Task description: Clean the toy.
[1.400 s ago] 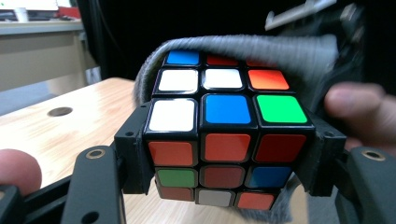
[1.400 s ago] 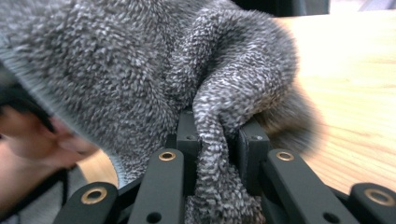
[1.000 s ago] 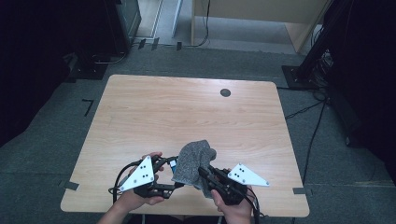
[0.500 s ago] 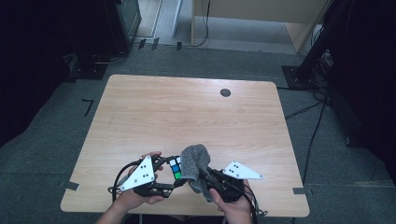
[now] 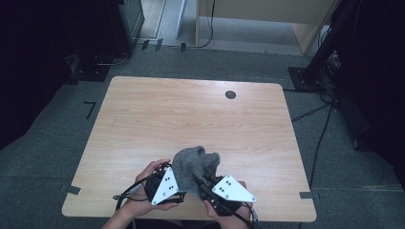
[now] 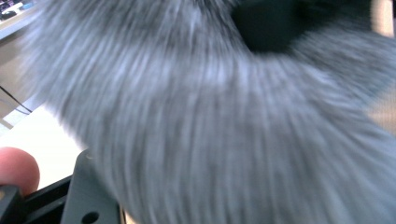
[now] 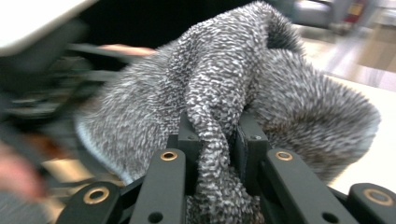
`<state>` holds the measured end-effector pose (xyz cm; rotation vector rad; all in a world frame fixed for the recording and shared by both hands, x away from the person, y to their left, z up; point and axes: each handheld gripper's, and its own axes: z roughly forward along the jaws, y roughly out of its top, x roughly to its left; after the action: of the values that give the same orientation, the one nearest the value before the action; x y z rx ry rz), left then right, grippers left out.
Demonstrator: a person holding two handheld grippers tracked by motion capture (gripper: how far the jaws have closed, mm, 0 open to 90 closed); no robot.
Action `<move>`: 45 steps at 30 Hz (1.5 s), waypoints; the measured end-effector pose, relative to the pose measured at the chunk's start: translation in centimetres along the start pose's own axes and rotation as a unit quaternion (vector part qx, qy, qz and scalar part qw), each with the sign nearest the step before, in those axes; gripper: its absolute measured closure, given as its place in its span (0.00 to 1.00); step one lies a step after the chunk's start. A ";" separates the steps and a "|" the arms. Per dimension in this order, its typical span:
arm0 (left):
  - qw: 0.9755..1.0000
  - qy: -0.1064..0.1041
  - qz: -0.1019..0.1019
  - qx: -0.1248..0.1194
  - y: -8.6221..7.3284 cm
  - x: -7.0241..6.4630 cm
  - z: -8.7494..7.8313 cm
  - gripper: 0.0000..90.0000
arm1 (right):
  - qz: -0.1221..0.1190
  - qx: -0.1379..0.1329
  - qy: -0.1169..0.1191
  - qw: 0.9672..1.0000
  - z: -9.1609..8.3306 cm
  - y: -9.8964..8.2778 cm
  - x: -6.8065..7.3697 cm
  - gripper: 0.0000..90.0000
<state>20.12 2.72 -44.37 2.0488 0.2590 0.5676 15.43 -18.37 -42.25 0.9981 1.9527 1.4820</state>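
In the high view we hold a grey knitted cloth (image 5: pixel 195 167) bunched up just above the near edge of the table (image 5: pixel 191 114), a little right of the middle of that edge. Our left tongs (image 5: pixel 177 177) meet the cloth from its left side, with the grey plate of that tool tilted toward us and a black cable looping off toward the near left corner. Our right tongs (image 5: pixel 204 185) come in from the near right and reach into the lower part of the cloth. Our hands wrap both tools at the near edge. A small dark round hole (image 5: pixel 230 94) sits in the table near the far edge, toward the far right corner, well apart from the cloth.

In the left gripper view the cloth (image 6: pixel 224 126) is blurred and lies right up against the camera, so we cannot see the tips there; the left tongs are pressed together, on the cloth as far as we can tell. A fingertip (image 6: pixel 16 170) shows at the lower left.

In the right gripper view the right tongs (image 7: pixel 215 140) pinch a thick fold of the cloth (image 7: pixel 219 93) between the two black jaws, and the rest of it puffs up above and to both sides.
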 end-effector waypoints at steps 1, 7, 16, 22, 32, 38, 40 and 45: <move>1.000 -0.003 -0.002 -0.006 0.0 0.2 -0.1 0.38 | 0.007 0.004 -0.022 1.000 -0.1 0.0 -0.5 0.86; 1.000 0.007 0.003 0.006 0.0 0.0 0.3 0.38 | -0.004 -0.006 -0.015 1.000 -0.5 0.2 0.2 0.85; 0.999 -0.016 -0.001 -0.033 0.4 0.0 -0.4 0.38 | -0.016 0.005 -0.076 0.997 -0.5 -0.3 -0.8 0.87; 1.000 0.001 0.003 -0.011 0.0 0.0 -0.1 0.38 | -0.050 -0.024 0.005 0.998 -0.7 0.5 1.4 0.87; 1.000 0.006 -0.006 -0.012 -0.2 0.7 -0.3 0.38 | -0.004 -0.025 -0.028 0.999 -1.6 0.6 -1.6 0.87; 0.999 0.002 -0.001 -0.037 0.0 0.3 -0.7 0.38 | -0.076 -0.015 0.018 0.997 -0.5 0.6 1.4 0.87; 0.999 -0.005 -0.010 -0.051 -0.2 0.6 -1.0 0.38 | -0.047 -0.016 0.000 0.999 -0.9 0.7 0.2 0.87; 0.991 -0.027 -0.062 -0.117 -0.2 2.2 -2.6 0.38 | 0.054 -0.040 -0.016 0.998 -2.3 0.6 -4.0 0.87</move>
<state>20.76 5.63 -42.77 1.8054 0.2731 0.4418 16.29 -22.79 -41.22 1.1012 1.8288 1.5803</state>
